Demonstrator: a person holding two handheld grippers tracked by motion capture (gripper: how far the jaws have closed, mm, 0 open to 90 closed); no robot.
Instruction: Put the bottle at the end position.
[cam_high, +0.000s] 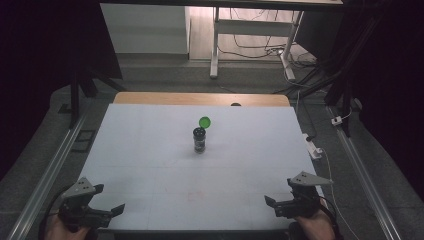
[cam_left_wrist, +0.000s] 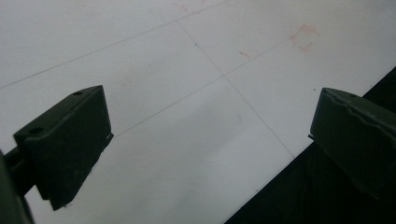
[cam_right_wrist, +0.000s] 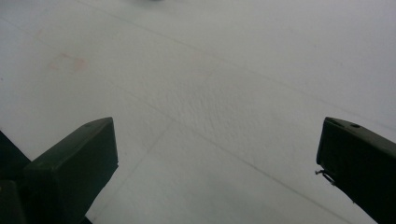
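Standing mid-surface, the small dark jar (cam_high: 199, 140) with flipped-up green lid (cam_high: 204, 122) is far from both grippers, left (cam_high: 109, 209) and right (cam_high: 280, 202), jaws spread; a hasty reach could topple it.

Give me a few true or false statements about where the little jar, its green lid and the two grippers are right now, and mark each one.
1. The jar stands upright near the middle of the white table. True.
2. The green lid lies at the table's near edge. False: it sits at the jar's top on the far side, and whether it is hinged on or just behind cannot be told.
3. The left gripper is clamped on the jar. False: it is at the near left corner, jaws apart, holding nothing.
4. The right gripper is open at the near right corner. True.
5. Both grippers are well apart from the jar. True.
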